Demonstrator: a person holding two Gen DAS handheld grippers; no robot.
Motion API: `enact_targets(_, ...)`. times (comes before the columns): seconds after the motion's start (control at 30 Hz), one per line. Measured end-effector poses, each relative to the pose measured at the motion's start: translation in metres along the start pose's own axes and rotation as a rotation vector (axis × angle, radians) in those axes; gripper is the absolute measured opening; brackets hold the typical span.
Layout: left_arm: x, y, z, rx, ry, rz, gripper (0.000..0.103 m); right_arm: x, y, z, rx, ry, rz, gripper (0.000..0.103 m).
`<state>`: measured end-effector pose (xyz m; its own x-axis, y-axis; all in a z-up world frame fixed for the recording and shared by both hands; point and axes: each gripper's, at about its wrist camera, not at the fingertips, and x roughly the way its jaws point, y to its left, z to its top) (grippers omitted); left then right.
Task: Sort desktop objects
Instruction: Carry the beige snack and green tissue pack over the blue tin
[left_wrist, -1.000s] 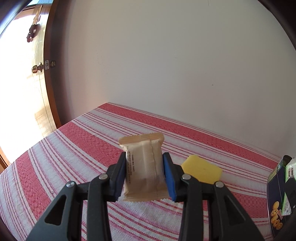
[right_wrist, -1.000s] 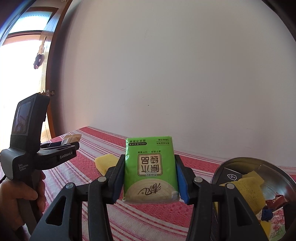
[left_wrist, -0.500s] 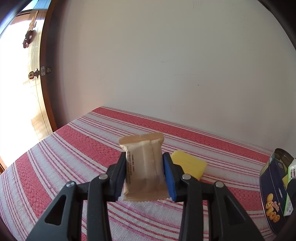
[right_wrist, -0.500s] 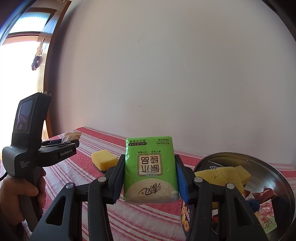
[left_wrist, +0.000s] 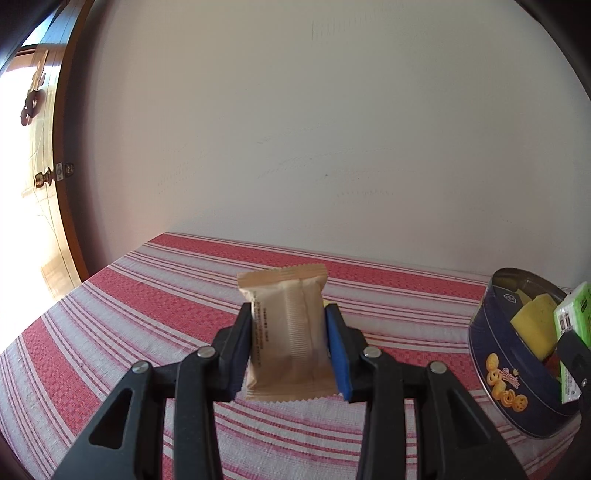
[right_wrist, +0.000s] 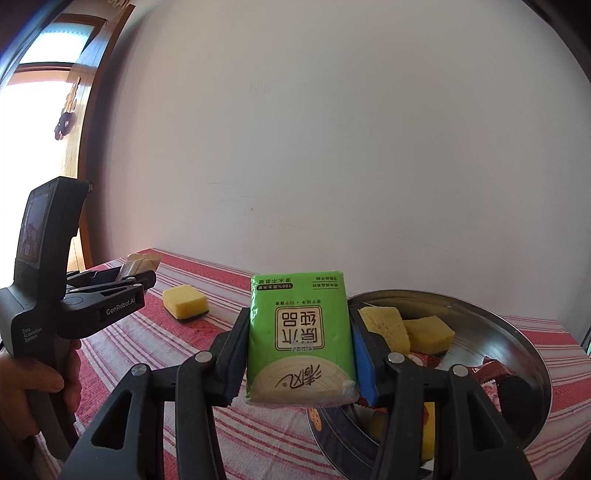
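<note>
**Holding two packets above the table**

Left tool (left_wrist: 288, 345) clamped on tan snack packet (left_wrist: 286, 334), upright, above striped table (left_wrist: 110, 317). Right tool (right_wrist: 299, 345) clamped on green tissue pack (right_wrist: 299, 332), raised at cookie tin (right_wrist: 509, 343) near rim; tin holds sponges, wrappers. Loose yellow sponge (right_wrist: 184, 301) on table at 10 o'clock of tissue pack.
</note>
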<state>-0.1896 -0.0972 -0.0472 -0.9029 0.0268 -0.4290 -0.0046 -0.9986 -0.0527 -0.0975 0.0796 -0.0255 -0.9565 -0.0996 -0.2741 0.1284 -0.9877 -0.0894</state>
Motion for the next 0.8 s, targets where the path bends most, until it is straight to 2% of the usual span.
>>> enact_targets(0.17,-0.005,-0.022,-0.003,0.024,0.001,-0.079,0.038,-0.015,-0.017,-0.003,-0.013,-0.029,-0.056,0.052)
enact_targets(0.4,-0.029,-0.063,0.003,0.069,-0.088,-0.189,0.038,-0.03,-0.06,-0.005,0.029,-0.063,-0.167,0.052)
enact_targets(0.67,-0.03,-0.139,0.008,0.191,-0.083,-0.319,0.038,-0.017,-0.117,-0.01,0.116,0.018,-0.288,0.052)
enact_targets(0.8,-0.017,-0.171,0.01,0.223,-0.026,-0.366,0.038,-0.008,-0.139,-0.013,0.188,0.06,-0.297,0.052)
